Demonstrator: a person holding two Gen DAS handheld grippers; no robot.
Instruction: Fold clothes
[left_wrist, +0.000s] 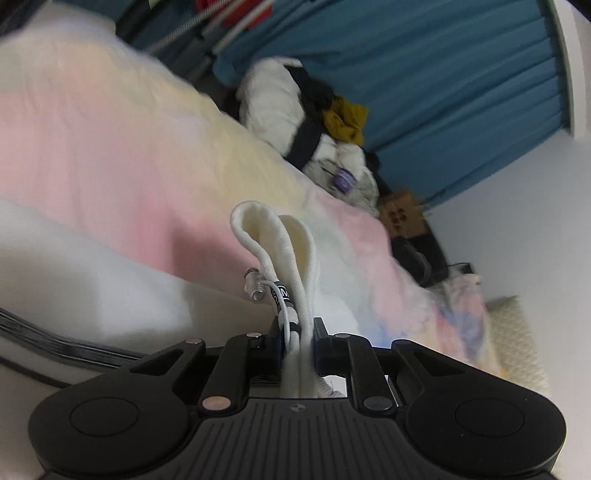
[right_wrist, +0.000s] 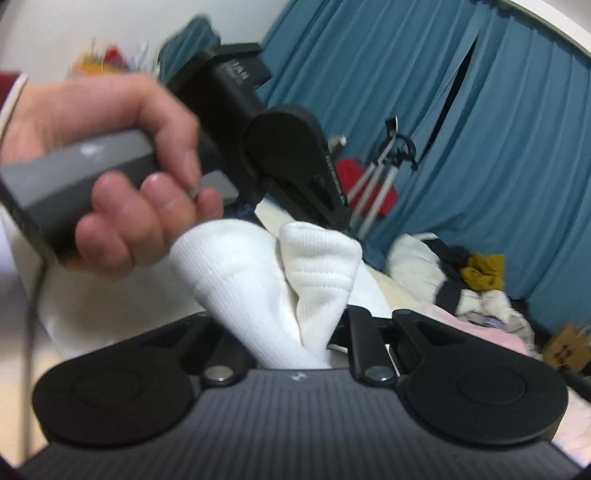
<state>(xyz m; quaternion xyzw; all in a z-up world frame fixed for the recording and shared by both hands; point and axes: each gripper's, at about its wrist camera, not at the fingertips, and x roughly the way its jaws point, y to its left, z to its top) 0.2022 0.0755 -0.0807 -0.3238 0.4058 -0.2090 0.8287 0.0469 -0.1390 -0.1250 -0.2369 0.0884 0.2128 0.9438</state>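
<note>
Currently both grippers are pinching the same white ribbed garment, which is hanging in the air between them above the bed (left_wrist: 110, 155). The left gripper (left_wrist: 299, 332) is clamping a doubled cuff or hem edge (left_wrist: 273, 236), its fingers pressed onto the fabric with a small tag and plastic fastener (left_wrist: 258, 288) trapped alongside. The right gripper (right_wrist: 314, 332) is squeezing two bunched folds of the white garment (right_wrist: 258, 273); it looks like a sock, though I cannot be sure. To do this fold well, I judge both ends should be kept taut and level, edges matched, before lowering onto the pastel blanket (left_wrist: 362, 243). The left view is showing the bed surface and the tag; only the right view is showing the left hand (right_wrist: 110, 155) gripping the other tool's handle. A pile of unfolded clothes (right_wrist: 461, 273) is waiting by the blue curtain (right_wrist: 498, 147).
</note>
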